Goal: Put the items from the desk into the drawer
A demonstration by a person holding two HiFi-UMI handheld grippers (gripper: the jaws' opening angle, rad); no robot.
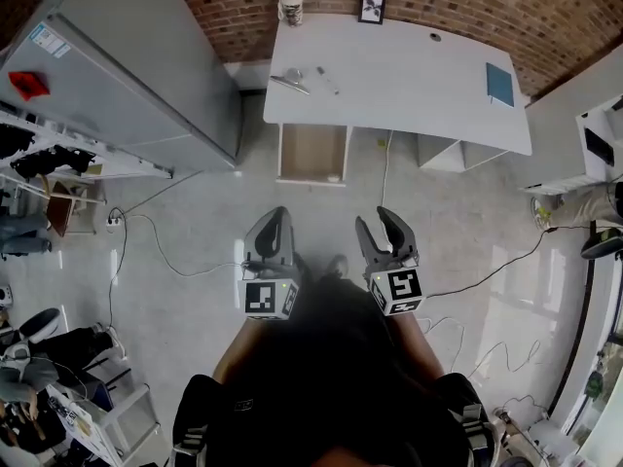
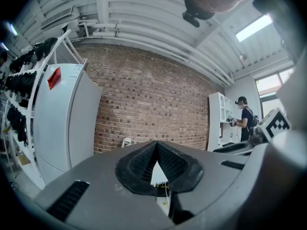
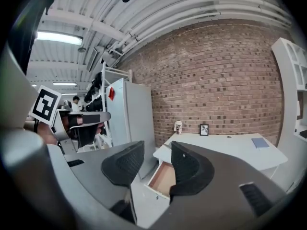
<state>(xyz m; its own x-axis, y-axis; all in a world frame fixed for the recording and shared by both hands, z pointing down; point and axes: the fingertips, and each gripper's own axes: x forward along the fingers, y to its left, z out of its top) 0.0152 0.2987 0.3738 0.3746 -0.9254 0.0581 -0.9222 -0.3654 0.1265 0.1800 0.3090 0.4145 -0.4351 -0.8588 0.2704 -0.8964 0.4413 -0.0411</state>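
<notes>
The left gripper (image 1: 275, 214) has its jaws clenched tip to tip on nothing. The right gripper (image 1: 376, 218) has its jaws spread and empty. Both are held side by side before the person's body, pointing at the desk (image 1: 409, 76) and well short of it. The drawer (image 1: 312, 152) stands open under the near left edge. A blue notebook (image 1: 499, 83) lies by the right edge, and a jar (image 1: 290, 6) is at the far left corner.

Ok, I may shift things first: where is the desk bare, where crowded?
Bare: the wide middle of the desk, between the metal tools at left and the blue notebook at right. Crowded: the left end, with tools, jar and picture frame.
</notes>
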